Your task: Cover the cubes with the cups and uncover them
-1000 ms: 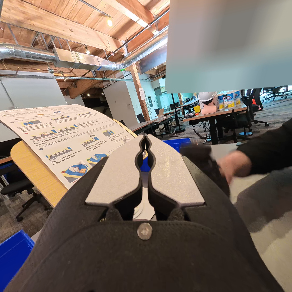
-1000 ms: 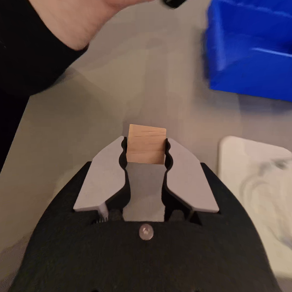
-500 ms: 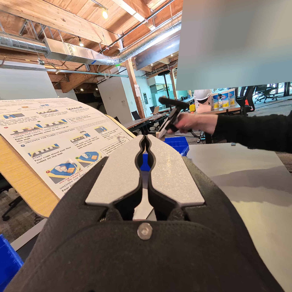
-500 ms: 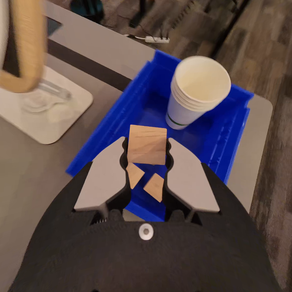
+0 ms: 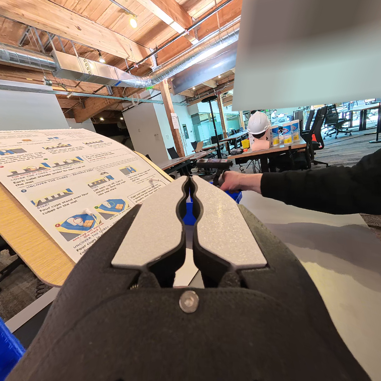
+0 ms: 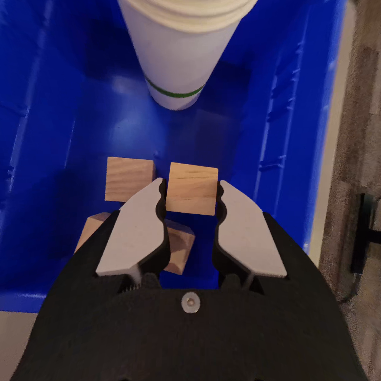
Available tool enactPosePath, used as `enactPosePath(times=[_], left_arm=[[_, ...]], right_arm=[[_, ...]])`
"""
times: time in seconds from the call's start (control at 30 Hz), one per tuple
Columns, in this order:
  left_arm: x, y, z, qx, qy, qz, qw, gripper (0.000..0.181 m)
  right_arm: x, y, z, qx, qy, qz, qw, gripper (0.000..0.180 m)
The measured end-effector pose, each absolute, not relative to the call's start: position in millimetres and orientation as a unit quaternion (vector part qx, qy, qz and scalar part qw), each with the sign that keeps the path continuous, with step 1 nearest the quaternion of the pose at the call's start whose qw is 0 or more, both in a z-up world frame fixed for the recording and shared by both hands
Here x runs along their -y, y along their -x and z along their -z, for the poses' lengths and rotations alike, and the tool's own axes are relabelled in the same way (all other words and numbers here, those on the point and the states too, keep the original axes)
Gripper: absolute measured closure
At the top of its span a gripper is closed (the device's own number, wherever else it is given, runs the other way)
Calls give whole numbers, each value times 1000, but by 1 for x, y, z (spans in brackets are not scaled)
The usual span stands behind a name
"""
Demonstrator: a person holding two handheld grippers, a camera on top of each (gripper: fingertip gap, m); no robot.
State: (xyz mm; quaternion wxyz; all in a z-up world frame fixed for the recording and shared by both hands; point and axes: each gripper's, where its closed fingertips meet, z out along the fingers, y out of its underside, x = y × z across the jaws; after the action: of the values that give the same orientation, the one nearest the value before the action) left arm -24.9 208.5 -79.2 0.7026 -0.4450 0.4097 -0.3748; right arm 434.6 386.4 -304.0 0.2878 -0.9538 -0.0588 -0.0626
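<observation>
- Centre of right wrist view: right tongs (image 6: pixel 191 188) clamp a light wooden cube (image 6: pixel 191 188), held over the blue plastic bin (image 6: pixel 288 123).
- Lower left of it: three more wooden cubes (image 6: pixel 128 178) lie in the bin.
- Top centre: stack of white paper cups with green band (image 6: pixel 177 51) stands upright in the bin.
- Left wrist view, centre: left tongs (image 5: pixel 189 181) closed, empty, above the grey surface (image 5: pixel 329 257).

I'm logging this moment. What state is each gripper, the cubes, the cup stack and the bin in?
left gripper: shut, empty.
right gripper: shut on held cube, inside the bin.
three loose cubes: lying on the bin floor.
cup stack: nested, mouth up, standing in the bin.
blue bin: open-topped, on the table.
</observation>
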Motion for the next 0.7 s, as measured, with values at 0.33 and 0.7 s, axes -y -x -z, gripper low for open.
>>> enactPosePath(times=[0.33,0.7], left_arm=[[-210,21,82,-412,449,376,698,181],[-266,-12,135,-314,587,286,689,181]], right_arm=[[-353,-394,177,128,880,96,447,136],[-257,-256,172,280,791,4,544,180]])
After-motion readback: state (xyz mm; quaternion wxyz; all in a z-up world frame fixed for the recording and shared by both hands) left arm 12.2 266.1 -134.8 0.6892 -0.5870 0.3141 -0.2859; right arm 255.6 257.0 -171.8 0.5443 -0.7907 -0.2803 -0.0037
